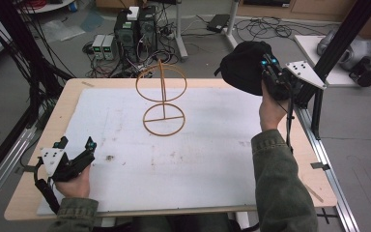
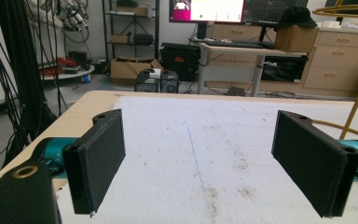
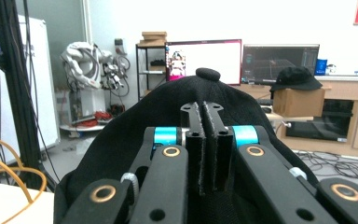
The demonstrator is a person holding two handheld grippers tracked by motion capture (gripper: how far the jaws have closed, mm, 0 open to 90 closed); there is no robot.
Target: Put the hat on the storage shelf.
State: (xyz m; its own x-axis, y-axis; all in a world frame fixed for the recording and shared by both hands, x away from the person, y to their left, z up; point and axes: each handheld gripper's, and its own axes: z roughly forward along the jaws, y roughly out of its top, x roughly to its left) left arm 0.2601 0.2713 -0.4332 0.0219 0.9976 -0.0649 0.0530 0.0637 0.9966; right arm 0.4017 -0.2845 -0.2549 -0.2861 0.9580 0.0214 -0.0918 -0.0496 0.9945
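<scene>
Right tool (image 1: 272,72) clamps the cap (image 1: 241,65) upper right; stand (image 1: 163,99) centre; left tool (image 1: 77,145) wide open, empty.

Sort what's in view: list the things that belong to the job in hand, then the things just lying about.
In the job:
- black cap, held up off the table
- right gripper, shut on the cap
- gold wire stand, upright on the white mat
- left gripper, open, resting low over the mat

Lying about:
- computer boxes on the floor
- second black cap on a cardboard box
- monitors
</scene>
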